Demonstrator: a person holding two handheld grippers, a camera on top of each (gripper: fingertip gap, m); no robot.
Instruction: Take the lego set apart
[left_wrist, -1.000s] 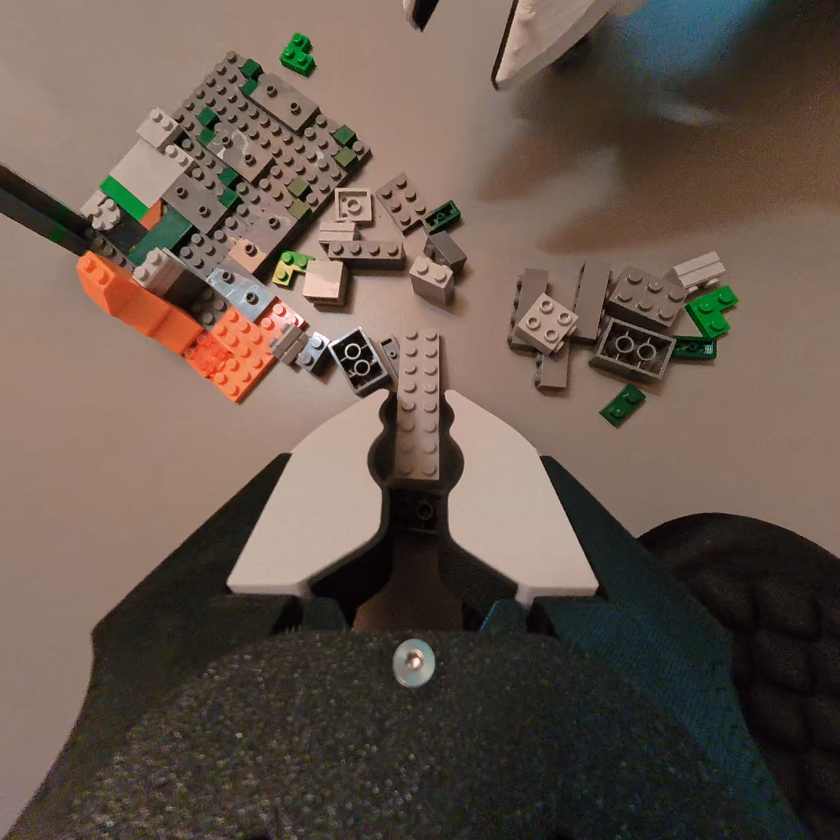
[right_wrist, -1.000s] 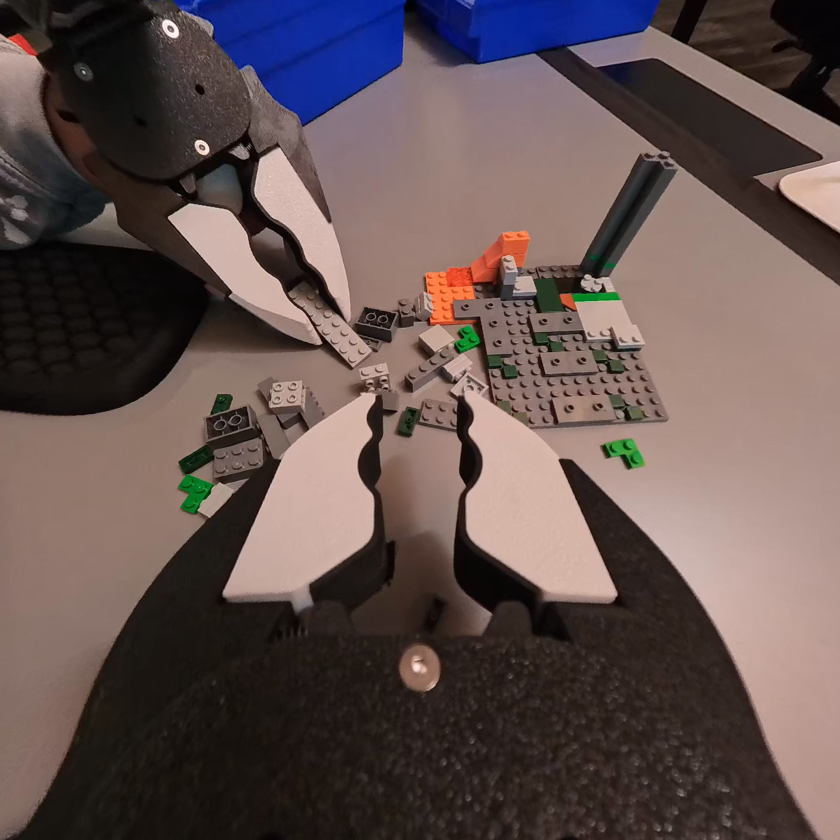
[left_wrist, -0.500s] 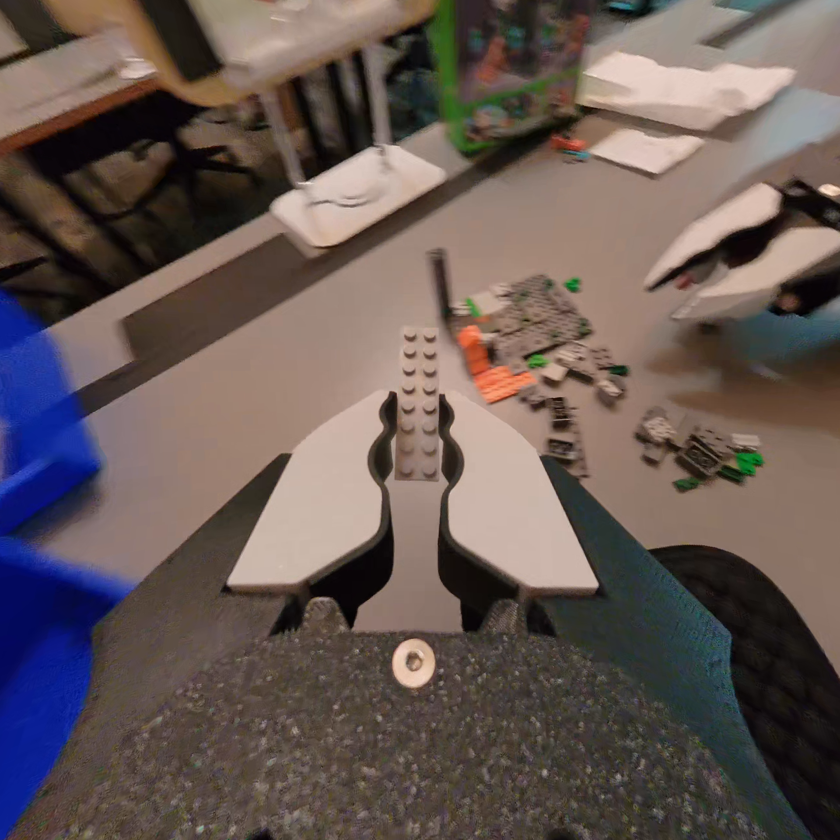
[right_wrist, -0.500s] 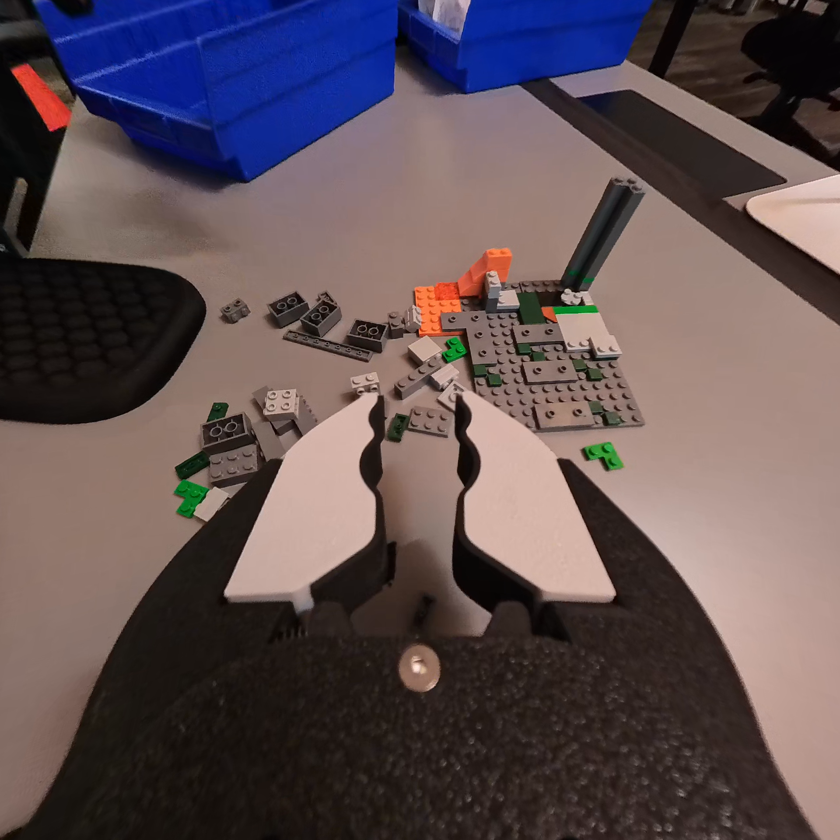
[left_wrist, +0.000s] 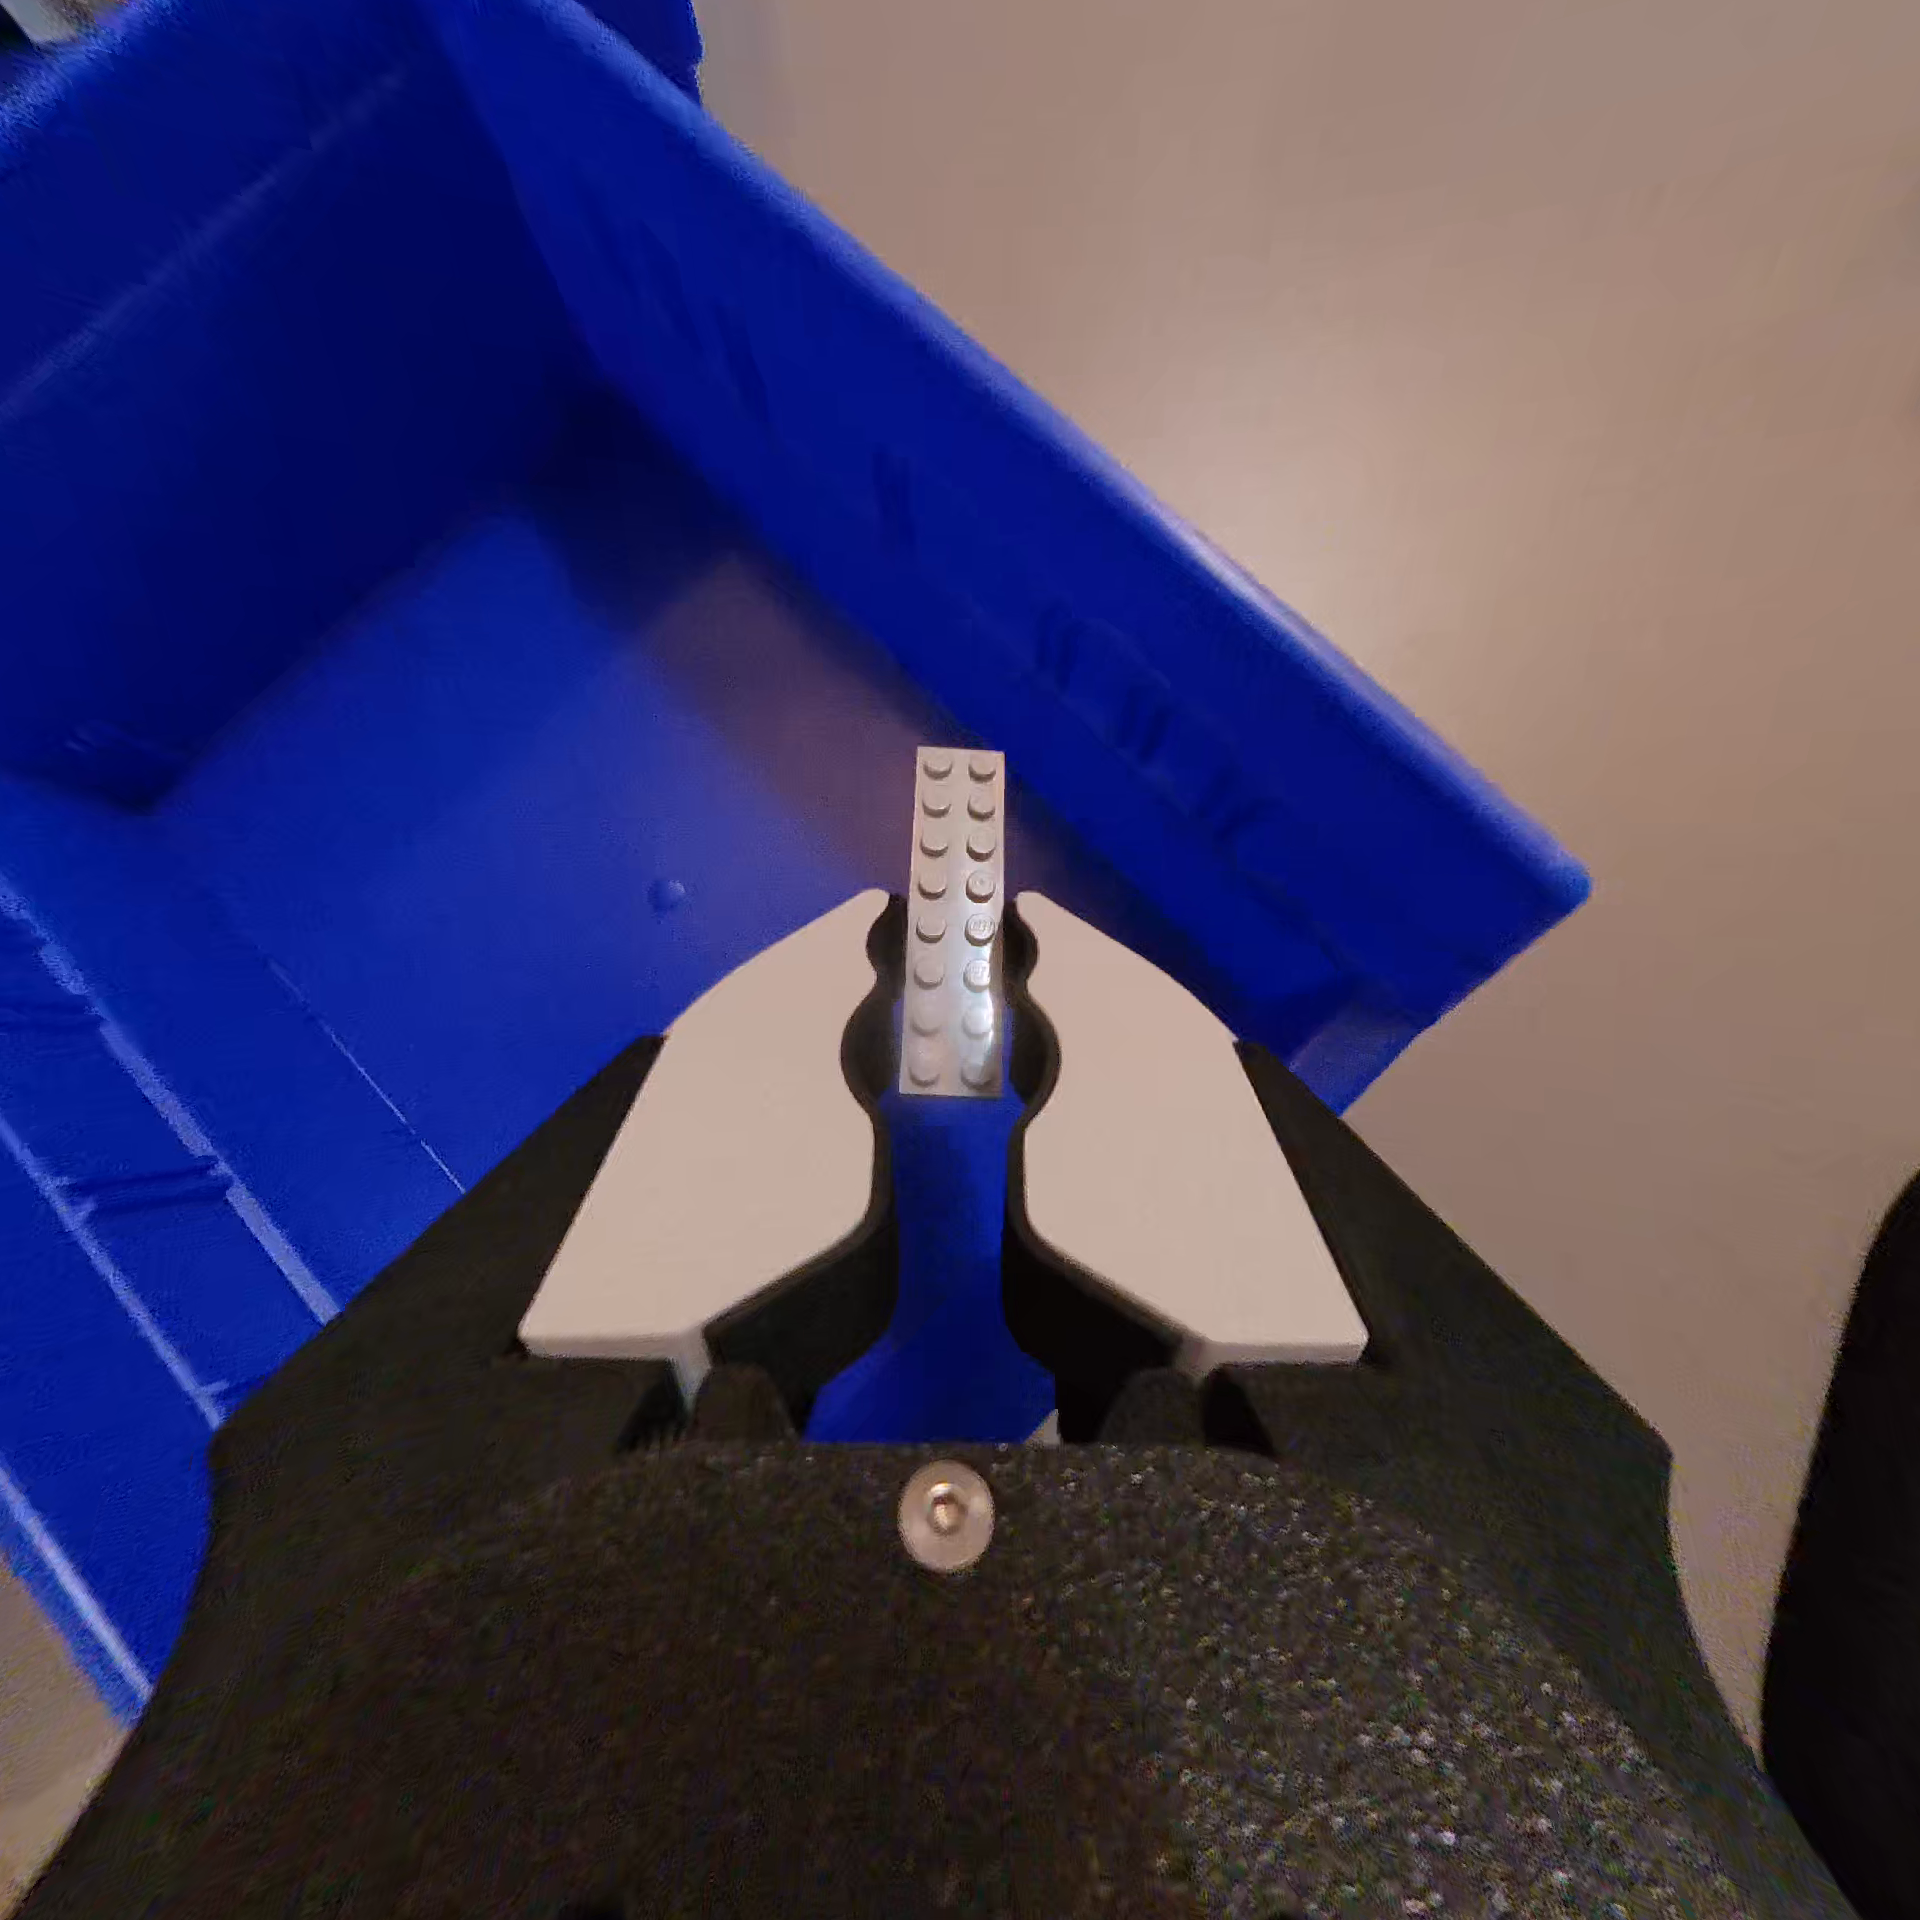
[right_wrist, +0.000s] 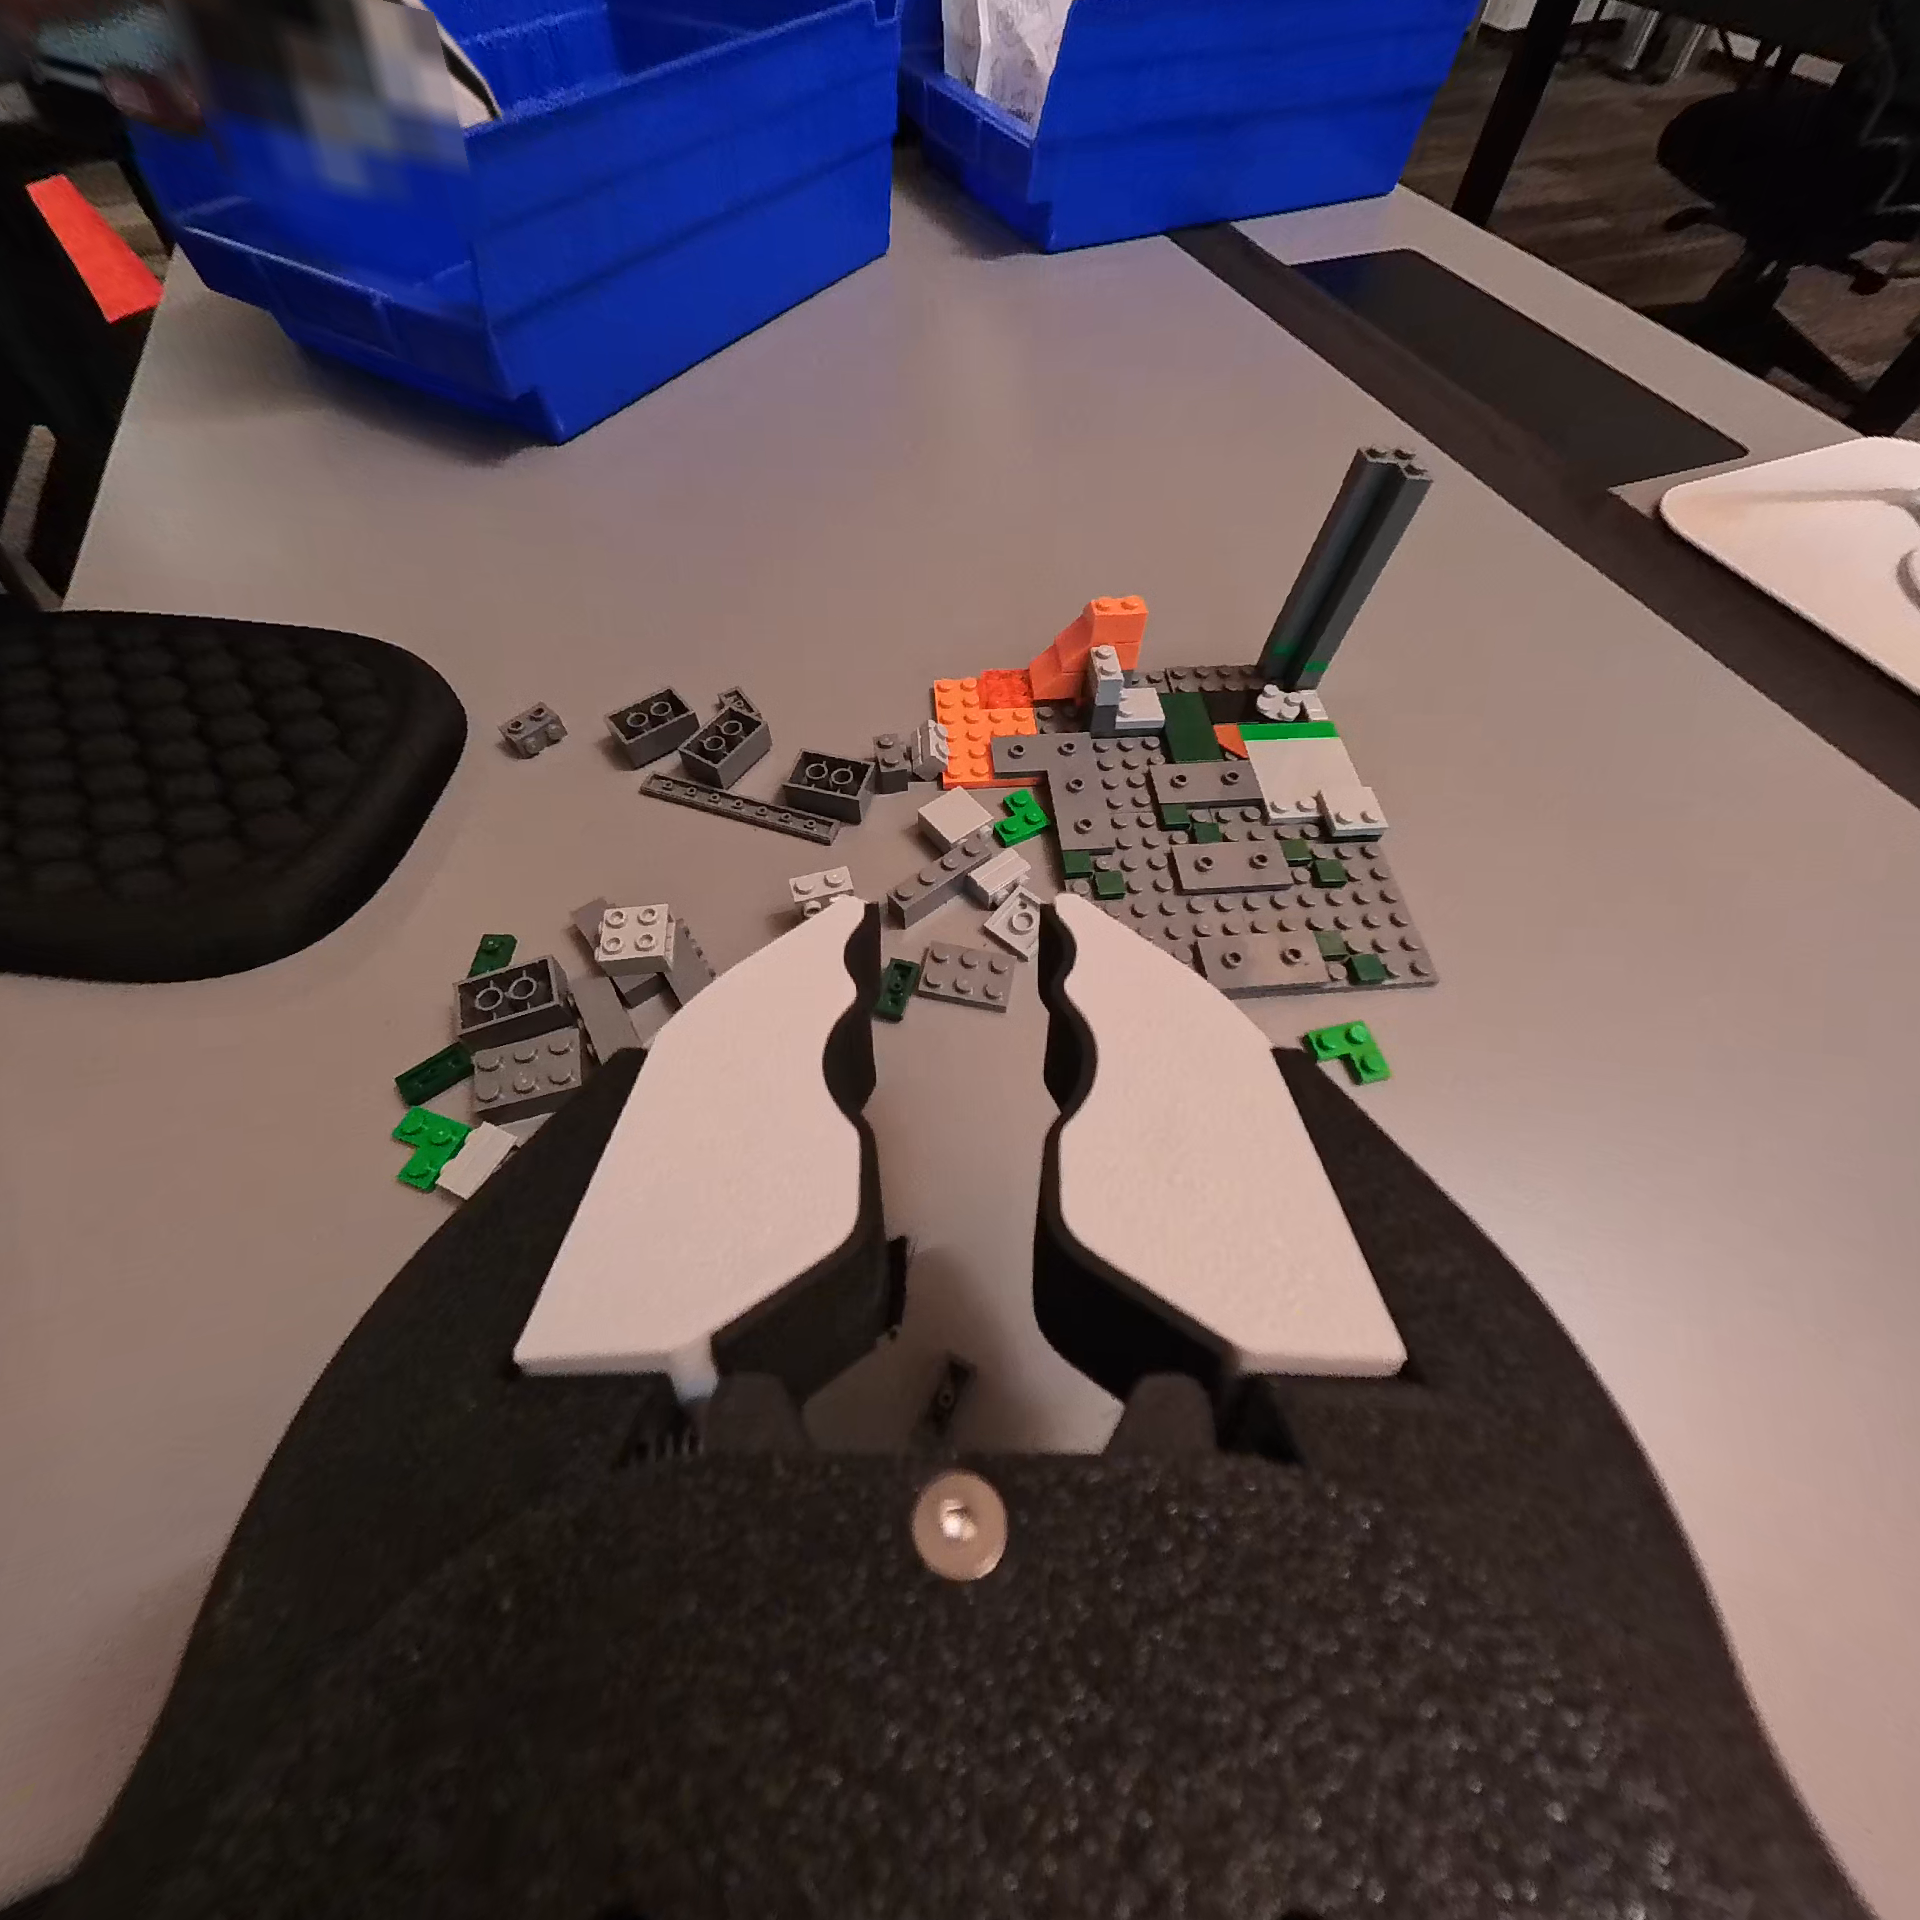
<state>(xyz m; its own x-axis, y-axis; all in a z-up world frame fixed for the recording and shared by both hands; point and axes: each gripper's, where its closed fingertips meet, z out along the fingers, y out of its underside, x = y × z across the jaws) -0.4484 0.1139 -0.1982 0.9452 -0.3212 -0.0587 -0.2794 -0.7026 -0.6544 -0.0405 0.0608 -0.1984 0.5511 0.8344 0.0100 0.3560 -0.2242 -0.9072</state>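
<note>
My left gripper (left_wrist: 951, 906) is shut on a long grey studded plate (left_wrist: 957, 920) and holds it over the open inside of a blue bin (left_wrist: 436, 727). In the right wrist view, my right gripper (right_wrist: 956, 914) is open and empty, low over the table just in front of the loose bricks. The lego set (right_wrist: 1226, 821) is a grey baseplate with orange bricks (right_wrist: 1081, 649), green bits and a tall dark grey pillar (right_wrist: 1340, 566) at its far corner. Loose grey and green bricks (right_wrist: 727, 748) lie scattered to its left.
Two blue bins (right_wrist: 582, 197) stand at the far end of the grey table (right_wrist: 831, 520). A black textured pad (right_wrist: 187, 790) lies at the left. A white tray (right_wrist: 1808, 551) sits at the right edge. A green corner piece (right_wrist: 1349, 1049) lies near the baseplate. Spacing between my two grippers at the tips: around 40 centimeters. It is some 15 centimeters from my right tips to the tall dark grey pillar (right_wrist: 1340, 566).
My left gripper has lifted the grey plate away from the brick pile and swung it left over the blue bin. My right gripper has stayed open and drawn back slightly.
</note>
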